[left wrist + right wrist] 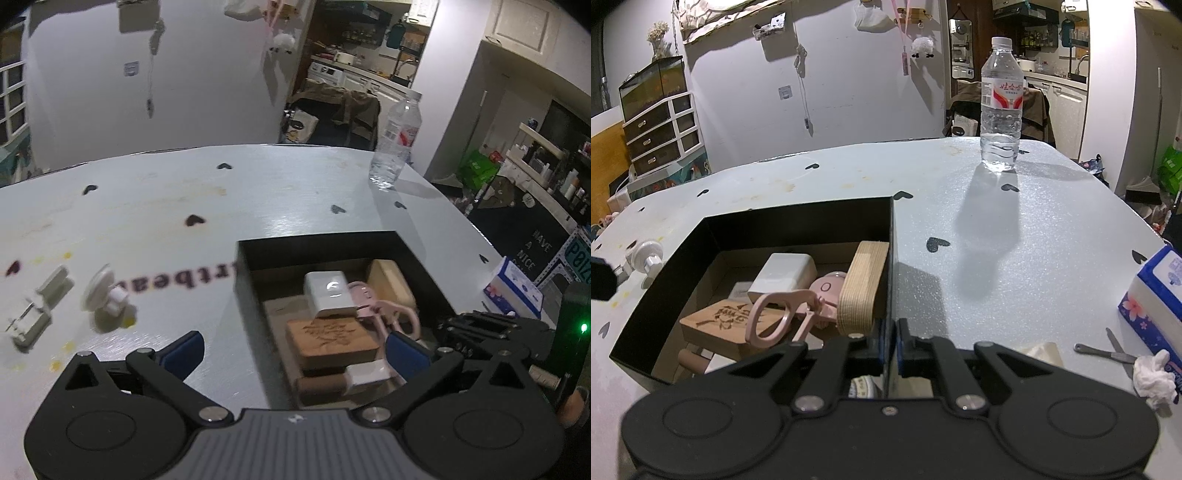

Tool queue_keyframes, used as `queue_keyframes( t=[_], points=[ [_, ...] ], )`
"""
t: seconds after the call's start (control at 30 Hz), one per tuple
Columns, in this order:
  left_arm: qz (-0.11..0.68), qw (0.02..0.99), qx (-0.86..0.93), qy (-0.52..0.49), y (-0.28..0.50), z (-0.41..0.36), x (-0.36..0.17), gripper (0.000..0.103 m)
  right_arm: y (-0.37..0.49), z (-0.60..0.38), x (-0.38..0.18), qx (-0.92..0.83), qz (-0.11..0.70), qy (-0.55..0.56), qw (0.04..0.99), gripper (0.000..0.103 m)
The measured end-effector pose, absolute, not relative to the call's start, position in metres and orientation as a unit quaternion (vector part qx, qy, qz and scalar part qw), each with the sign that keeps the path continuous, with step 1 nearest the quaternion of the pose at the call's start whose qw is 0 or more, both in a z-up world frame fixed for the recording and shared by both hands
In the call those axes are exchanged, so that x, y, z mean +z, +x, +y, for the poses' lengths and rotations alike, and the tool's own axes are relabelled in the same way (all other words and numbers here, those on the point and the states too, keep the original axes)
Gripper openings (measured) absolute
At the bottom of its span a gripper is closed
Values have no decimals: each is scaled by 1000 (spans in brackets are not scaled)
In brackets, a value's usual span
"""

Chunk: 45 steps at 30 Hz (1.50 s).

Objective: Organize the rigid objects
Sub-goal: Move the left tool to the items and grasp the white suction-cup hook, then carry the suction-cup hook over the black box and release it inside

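Left gripper (pixel 295 350): jaws spread wide, empty, over black box (pixel 798 225). Right gripper (pixel 891 345): jaws pinch box's right wall. White hook (pixel 105 291), clip (pixel 37 310) lie near table (pixel 1015 258) left edge.

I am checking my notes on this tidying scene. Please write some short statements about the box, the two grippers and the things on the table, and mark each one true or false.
1. The right gripper is clamped on the wall of the black box. True.
2. The left gripper is shut on the white charger. False: its jaws stand wide open, holding nothing; the charger lies in the box.
3. The water bottle stands upright on the table. True.
4. The white suction hook lies inside the box. False: it lies on the table, outside the box.
5. The pink tool lies inside the box. True.
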<state>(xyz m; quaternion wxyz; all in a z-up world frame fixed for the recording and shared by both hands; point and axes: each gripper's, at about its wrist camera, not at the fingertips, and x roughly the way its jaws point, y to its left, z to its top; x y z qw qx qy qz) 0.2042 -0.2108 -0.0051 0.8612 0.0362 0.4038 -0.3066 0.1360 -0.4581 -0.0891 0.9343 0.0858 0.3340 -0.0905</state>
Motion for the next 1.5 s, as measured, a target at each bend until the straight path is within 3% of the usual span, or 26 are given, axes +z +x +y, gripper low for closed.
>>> queue_keyframes(
  t=[0.47, 0.7, 1.03, 1.2, 1.4, 1.5],
  points=[
    [399, 893, -207, -5, 213, -125, -38, 103, 136, -454, -89, -96, 335, 81, 934, 6],
    [344, 924, -165, -8, 225, -101, -55, 101, 137, -453, -89, -98, 337, 78, 933, 6],
    [302, 939, -161, -32, 269, -112, -65, 61, 138, -452, -89, -100, 340, 74, 932, 6],
    [289, 945, -148, -29, 289, -122, -73, 50, 140, -451, -89, -102, 342, 73, 931, 6],
    [294, 944, -149, -13, 297, -127, -76, 13, 140, -451, -89, -101, 343, 74, 931, 6],
    [296, 943, -154, -2, 293, -130, -74, 9, 141, -452, -90, -101, 345, 74, 930, 6]
  ],
)
